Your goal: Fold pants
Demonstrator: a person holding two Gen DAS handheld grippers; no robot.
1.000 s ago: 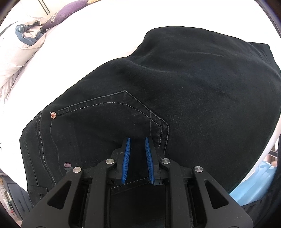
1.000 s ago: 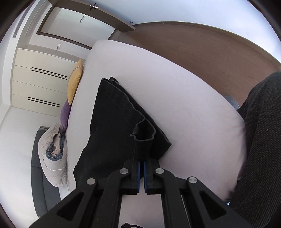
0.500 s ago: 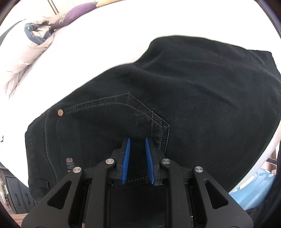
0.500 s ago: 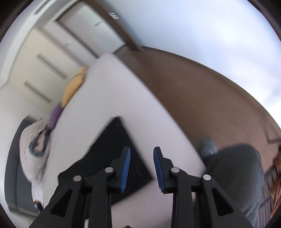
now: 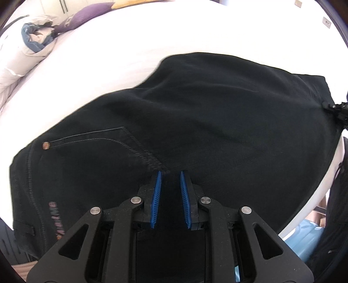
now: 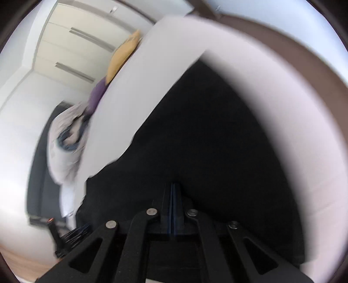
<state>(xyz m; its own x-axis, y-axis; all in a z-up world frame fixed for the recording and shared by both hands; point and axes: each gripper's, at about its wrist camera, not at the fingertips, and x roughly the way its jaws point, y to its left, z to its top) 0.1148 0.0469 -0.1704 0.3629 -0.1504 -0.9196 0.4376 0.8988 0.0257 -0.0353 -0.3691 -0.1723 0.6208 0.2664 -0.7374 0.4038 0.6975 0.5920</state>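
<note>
Black jeans [image 5: 217,130] lie folded on a white bed [image 5: 130,43], back pocket and copper rivet [image 5: 45,145] facing up. My left gripper [image 5: 170,173] points steeply down at the waist end, just past the pocket's corner. Its blue pads stand a narrow gap apart with a dark ridge of denim pinched between them. In the blurred right wrist view the jeans [image 6: 206,141] fill the middle. My right gripper [image 6: 173,185] hangs over them with its pads pressed together. The blur hides whether any cloth is caught between them.
A crumpled duvet [image 5: 26,48] and a purple pillow [image 5: 87,13] lie at the bed's far left, with a yellow pillow [image 6: 124,56] beyond. Wardrobe doors [image 6: 71,50] stand behind. A light blue object [image 5: 304,241] sits below the bed's near right edge.
The right gripper let go of the raised trouser hem, opened, swung back over the jeans and closed. The jeans now lie flatter. The left gripper kept its hold and tilted slightly.
</note>
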